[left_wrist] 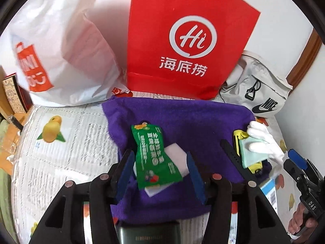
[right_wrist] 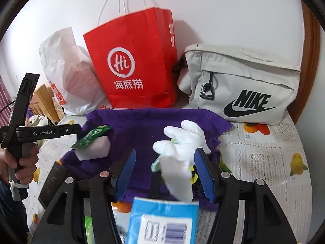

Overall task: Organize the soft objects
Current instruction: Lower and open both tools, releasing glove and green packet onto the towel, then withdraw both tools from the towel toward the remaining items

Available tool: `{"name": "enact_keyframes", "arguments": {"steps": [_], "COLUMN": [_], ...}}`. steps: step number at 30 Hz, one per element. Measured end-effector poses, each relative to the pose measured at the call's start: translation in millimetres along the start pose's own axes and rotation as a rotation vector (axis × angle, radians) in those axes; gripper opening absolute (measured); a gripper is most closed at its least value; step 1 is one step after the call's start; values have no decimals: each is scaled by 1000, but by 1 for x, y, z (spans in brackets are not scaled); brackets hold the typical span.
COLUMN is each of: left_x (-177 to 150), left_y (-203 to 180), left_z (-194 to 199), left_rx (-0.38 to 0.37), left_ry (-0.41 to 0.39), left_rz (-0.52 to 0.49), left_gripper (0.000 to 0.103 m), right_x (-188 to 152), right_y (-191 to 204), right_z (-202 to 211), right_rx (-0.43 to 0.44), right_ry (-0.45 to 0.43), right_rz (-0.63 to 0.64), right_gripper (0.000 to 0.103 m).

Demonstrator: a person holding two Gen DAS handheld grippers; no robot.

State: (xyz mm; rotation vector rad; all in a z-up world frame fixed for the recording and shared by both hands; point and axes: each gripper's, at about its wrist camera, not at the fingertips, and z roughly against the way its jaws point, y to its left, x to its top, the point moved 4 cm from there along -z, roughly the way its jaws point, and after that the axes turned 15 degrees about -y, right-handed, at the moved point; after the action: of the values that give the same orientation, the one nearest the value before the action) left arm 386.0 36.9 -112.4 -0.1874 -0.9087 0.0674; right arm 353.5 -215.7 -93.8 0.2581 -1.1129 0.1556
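Left wrist view: left gripper [left_wrist: 160,168] gapes around green packet [left_wrist: 155,158] atop white sponge [left_wrist: 172,162]; closing may pinch both. Right gripper [right_wrist: 164,172] stands open around white glove [right_wrist: 180,154], which may snag the purple towel [right_wrist: 142,126].

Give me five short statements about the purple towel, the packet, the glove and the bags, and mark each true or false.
1. The green packet lies on top of a white sponge block. True.
2. The left tongs are shut on the packet. False: their jaws stand open on either side of it.
3. The white glove rests on the purple towel. True.
4. The red paper bag lies flat on the towel. False: it stands upright behind it.
5. The grey Nike bag sits left of the red bag. False: it sits to the right.
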Motion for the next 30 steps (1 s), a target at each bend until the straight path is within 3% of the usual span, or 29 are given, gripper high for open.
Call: {"name": "enact_keyframes", "arguments": {"steps": [9, 20, 25, 30], "left_x": [-29, -87, -107, -132], "left_y": [-11, -39, -42, -41], "left_z": [61, 126, 146, 156], "left_rx": [-42, -120, -132, -131], "left_ry": [-32, -16, -26, -21], "left_rz": [-11, -52, -53, -60], "left_gripper": [51, 51, 59, 59], "right_x": [-22, -77, -111, -152], "right_y": [25, 52, 59, 60], "right_z": [55, 123, 151, 154], "right_rx": [18, 51, 61, 68], "right_ry": [-5, 42, 58, 111], "right_rz": [6, -4, 8, -14], "right_gripper": [60, 61, 80, 80]}}
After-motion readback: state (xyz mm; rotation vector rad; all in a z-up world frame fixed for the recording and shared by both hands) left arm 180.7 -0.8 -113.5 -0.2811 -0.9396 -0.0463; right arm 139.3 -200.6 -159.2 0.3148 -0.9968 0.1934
